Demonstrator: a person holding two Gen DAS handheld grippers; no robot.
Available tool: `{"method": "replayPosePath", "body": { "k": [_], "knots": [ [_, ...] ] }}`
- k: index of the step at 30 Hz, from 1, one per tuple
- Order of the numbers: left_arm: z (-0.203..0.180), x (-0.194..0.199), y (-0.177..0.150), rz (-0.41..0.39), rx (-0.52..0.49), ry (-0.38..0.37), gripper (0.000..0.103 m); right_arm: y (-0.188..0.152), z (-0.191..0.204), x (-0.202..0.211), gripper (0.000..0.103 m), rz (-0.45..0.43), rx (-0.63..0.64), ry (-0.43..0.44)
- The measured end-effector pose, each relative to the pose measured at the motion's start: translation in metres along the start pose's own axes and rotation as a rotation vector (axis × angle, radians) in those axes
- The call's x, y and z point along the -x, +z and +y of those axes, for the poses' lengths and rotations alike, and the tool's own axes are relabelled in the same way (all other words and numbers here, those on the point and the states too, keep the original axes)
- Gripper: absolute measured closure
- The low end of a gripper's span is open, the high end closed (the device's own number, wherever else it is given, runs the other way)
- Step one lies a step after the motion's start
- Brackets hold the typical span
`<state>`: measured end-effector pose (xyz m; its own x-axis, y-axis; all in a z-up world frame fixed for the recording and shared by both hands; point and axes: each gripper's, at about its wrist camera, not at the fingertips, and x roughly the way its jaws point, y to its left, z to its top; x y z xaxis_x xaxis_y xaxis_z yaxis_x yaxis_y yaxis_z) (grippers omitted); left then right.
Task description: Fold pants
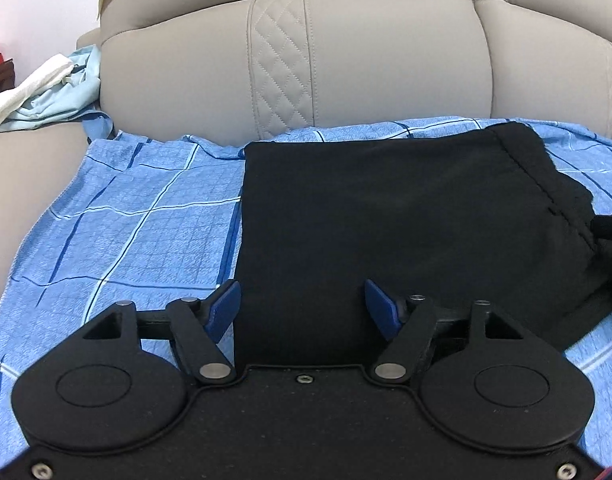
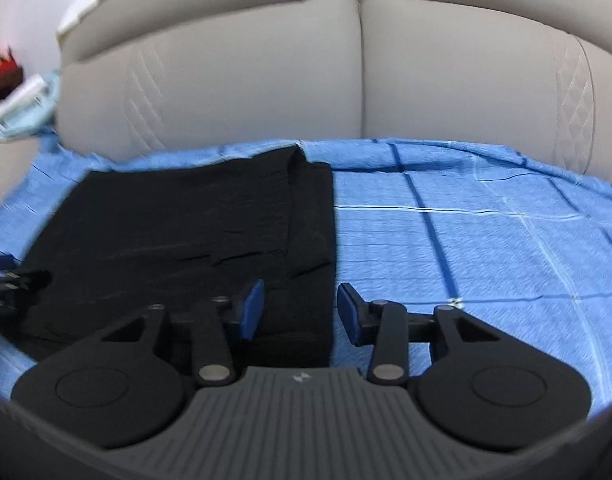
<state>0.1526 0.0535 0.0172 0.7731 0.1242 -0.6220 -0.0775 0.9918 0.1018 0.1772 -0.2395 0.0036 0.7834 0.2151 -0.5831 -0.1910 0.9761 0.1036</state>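
Black pants (image 1: 386,216) lie folded ahead of both claws; your left claw (image 1: 302,312) and right claw (image 2: 300,312) gape empty, each straddling a side edge.

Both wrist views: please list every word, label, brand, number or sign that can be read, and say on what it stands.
No readable text in either view.
Small pale mark on the right claw's grey ribbed base: too small and blurred to read.
Black pants, blue checked sheet, beige sofa: no lettering visible.
Red object at far left: blurred, nothing legible.
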Motion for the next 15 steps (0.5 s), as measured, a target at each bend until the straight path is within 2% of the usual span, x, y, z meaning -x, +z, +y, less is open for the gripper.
{"method": "replayPosePath", "body": {
  "k": [1,3,8,11,15],
  "knots": [
    [0.000,0.004,-0.002,-0.002,0.000,-0.003,0.031,-0.003,0.000,0.005,0.044,-0.016,-0.007,0.022],
    [-0.001,0.012,-0.005,-0.005,0.001,-0.012,0.018,-0.010,0.005,0.016,0.041,-0.048,0.008,0.049],
    [-0.001,0.040,-0.015,-0.027,0.034,-0.021,0.014,-0.020,0.033,0.038,0.025,-0.072,0.092,-0.010],
    [-0.003,0.048,-0.023,-0.004,0.058,-0.059,0.008,-0.031,0.040,0.047,0.015,-0.078,0.080,0.004],
    [-0.014,0.050,-0.036,0.022,0.039,-0.053,0.008,-0.047,0.051,0.052,0.012,-0.074,0.093,-0.033]
  ]
}}
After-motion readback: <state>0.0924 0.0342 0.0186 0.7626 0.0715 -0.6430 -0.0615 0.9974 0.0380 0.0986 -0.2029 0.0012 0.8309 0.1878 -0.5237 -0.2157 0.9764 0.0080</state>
